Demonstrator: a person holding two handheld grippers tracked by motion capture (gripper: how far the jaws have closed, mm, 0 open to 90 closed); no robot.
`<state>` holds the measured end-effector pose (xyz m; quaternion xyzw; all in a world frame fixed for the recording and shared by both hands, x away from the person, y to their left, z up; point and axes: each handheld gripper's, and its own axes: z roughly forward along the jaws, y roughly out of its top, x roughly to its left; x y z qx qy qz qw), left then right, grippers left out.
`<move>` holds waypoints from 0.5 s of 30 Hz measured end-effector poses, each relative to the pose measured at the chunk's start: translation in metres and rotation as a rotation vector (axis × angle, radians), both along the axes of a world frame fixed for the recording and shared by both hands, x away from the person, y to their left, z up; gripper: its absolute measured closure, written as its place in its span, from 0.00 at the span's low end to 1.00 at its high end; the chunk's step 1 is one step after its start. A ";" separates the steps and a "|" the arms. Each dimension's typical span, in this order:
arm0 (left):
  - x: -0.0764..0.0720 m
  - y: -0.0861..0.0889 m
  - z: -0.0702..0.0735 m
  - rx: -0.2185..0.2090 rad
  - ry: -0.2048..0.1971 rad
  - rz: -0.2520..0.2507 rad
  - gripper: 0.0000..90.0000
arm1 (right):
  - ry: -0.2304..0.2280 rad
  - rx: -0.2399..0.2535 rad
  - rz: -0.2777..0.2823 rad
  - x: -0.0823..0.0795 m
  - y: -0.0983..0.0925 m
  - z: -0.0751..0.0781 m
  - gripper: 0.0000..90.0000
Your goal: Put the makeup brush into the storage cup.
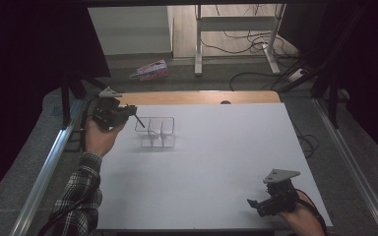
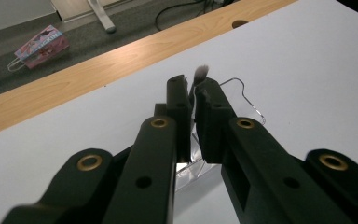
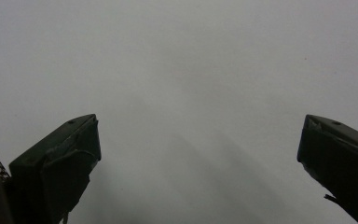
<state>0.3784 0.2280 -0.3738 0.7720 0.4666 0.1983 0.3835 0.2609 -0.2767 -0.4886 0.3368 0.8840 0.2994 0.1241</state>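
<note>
A clear plastic organizer (image 1: 155, 132) with several compartments stands on the white table top (image 1: 216, 157) at the far left. My left gripper (image 1: 129, 113) hovers just left of it, shut on a thin dark brush (image 1: 139, 120) that slants down toward the organizer's left rim. In the left gripper view the jaws (image 2: 192, 91) are pressed together with the brush's grey bristle tip (image 2: 201, 71) sticking out past them, and the organizer's clear rim (image 2: 250, 101) shows beyond. My right gripper (image 1: 254, 203) rests near the front right edge, open (image 3: 198, 140) over bare white surface.
A wooden strip (image 1: 202, 97) borders the table's far edge. On the floor beyond lie a pink packet (image 1: 150, 70) and cables, near white desk legs (image 1: 197, 44). Metal rails (image 1: 49, 167) run along both sides of the table.
</note>
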 end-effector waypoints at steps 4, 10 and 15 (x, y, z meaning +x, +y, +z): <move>0.002 -0.001 -0.003 0.004 0.003 0.005 0.95 | 0.002 -0.004 0.003 0.000 0.000 0.000 0.00; 0.006 -0.001 -0.011 0.003 0.017 0.009 0.95 | 0.005 -0.007 0.005 0.000 0.001 -0.001 0.00; 0.008 -0.003 -0.018 0.004 0.033 0.009 0.95 | 0.007 -0.014 0.009 0.000 0.001 -0.001 0.00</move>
